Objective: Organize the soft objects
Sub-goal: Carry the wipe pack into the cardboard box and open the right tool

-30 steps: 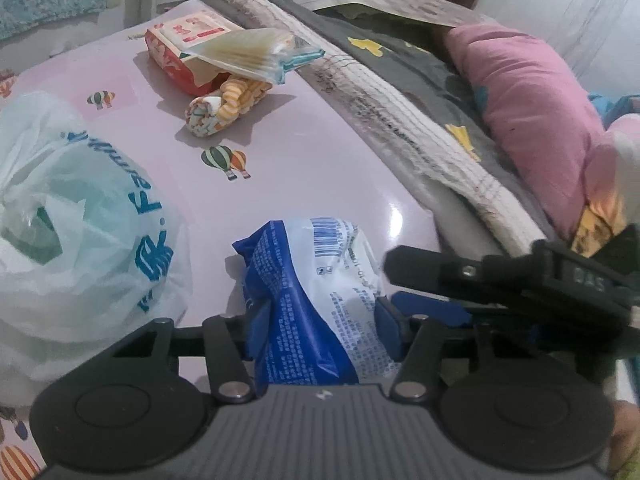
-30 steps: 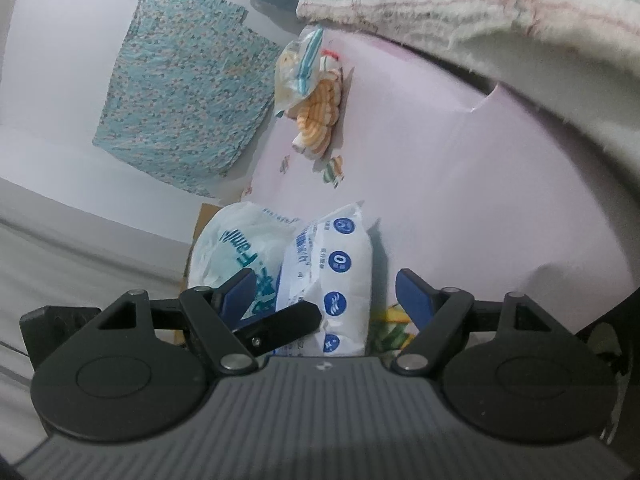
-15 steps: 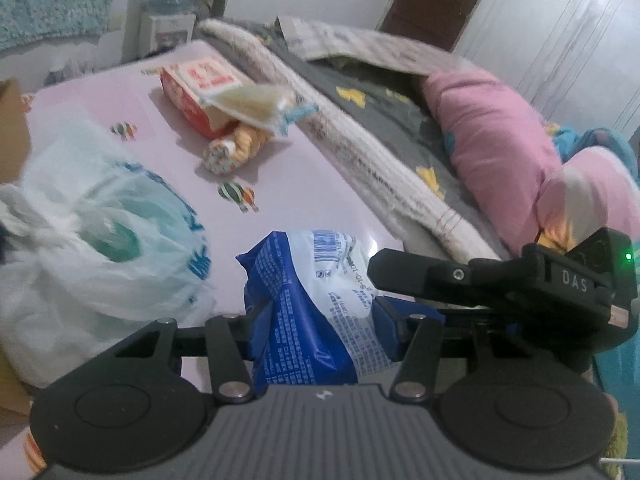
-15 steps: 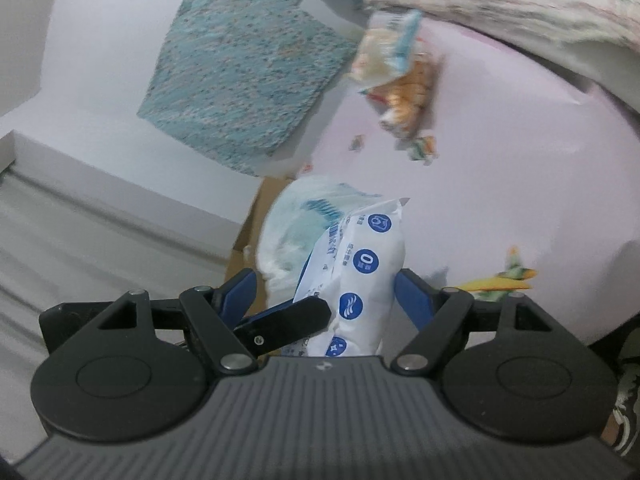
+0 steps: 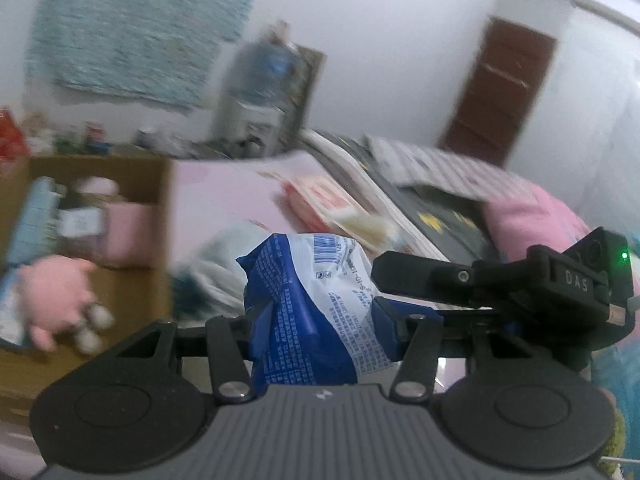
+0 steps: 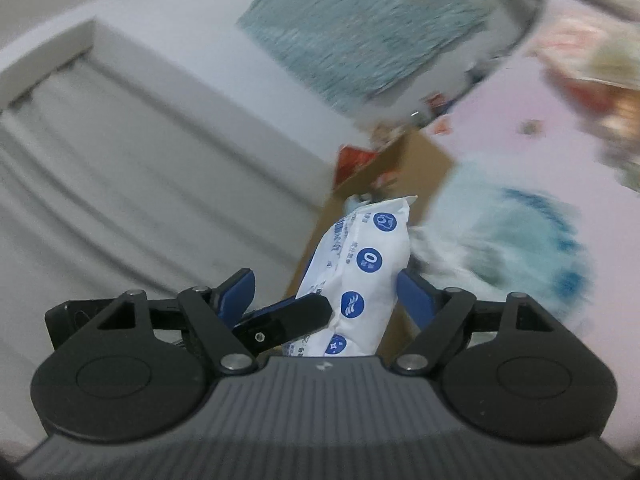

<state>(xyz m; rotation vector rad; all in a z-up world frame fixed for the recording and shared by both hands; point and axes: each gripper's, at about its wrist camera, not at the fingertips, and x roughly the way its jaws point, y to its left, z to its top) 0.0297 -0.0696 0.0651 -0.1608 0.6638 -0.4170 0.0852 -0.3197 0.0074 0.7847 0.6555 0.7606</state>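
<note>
A soft blue-and-white packet hangs off the bed, and my left gripper is shut on its lower part, blue pads pressing both sides. In the right wrist view the same packet stands upright between the jaws of my right gripper. Those jaws are opening: the right pad is at the packet's edge, while the left pad stands clear with the left gripper's finger in the gap. In the left wrist view the right gripper's finger lies along the packet's right side.
An open cardboard box stands at the left, with a pink plush toy and other things inside. A white plastic bag and a red carton lie on the pink sheet. A pink pillow is at the right.
Both grippers have risen with the packet and swung left, off the pink sheet and toward the cardboard box, which has come into view. The left grip holds unchanged.
</note>
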